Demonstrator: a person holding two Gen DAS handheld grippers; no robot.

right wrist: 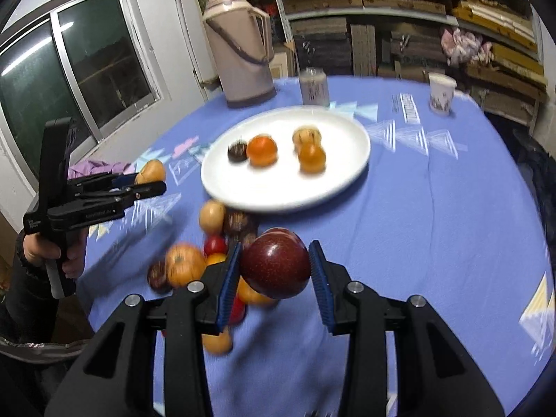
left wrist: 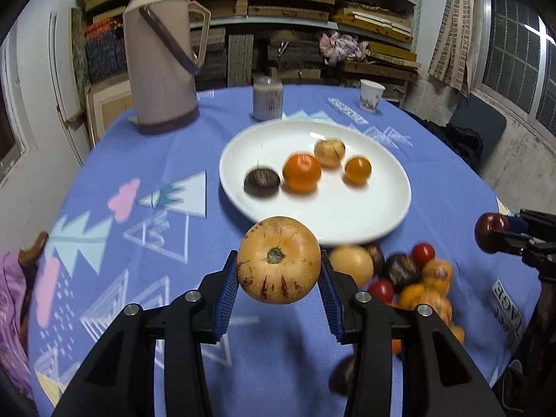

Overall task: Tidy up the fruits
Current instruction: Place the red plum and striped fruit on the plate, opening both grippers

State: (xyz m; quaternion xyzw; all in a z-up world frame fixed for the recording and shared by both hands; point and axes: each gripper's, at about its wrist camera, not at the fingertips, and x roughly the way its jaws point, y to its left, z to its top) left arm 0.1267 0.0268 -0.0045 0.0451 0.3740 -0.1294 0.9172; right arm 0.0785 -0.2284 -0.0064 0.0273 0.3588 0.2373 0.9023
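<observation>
My left gripper (left wrist: pixel 278 271) is shut on a tan striped fruit (left wrist: pixel 278 259) and holds it above the blue tablecloth, just short of the white plate (left wrist: pixel 347 222). My right gripper (right wrist: pixel 274 271) is shut on a dark red fruit (right wrist: pixel 276 266) above the loose fruit pile (right wrist: pixel 194 264). The plate (right wrist: pixel 243 194) holds several fruits: a dark one (left wrist: pixel 261 182), an orange (left wrist: pixel 301 172), a tan one (left wrist: pixel 329 152) and a small orange one (left wrist: pixel 358 170). The pile (left wrist: pixel 413 278) lies at the plate's near edge. Each gripper shows in the other's view, the right one (left wrist: pixel 493 234) and the left one (right wrist: pixel 153 180).
A tall beige thermos (left wrist: pixel 161 52) stands at the table's far left. A small jar (left wrist: pixel 267 97) and a paper cup (left wrist: pixel 371 94) stand behind the plate. Cluttered shelves fill the background. A purple cloth (left wrist: pixel 12 309) lies at the left table edge.
</observation>
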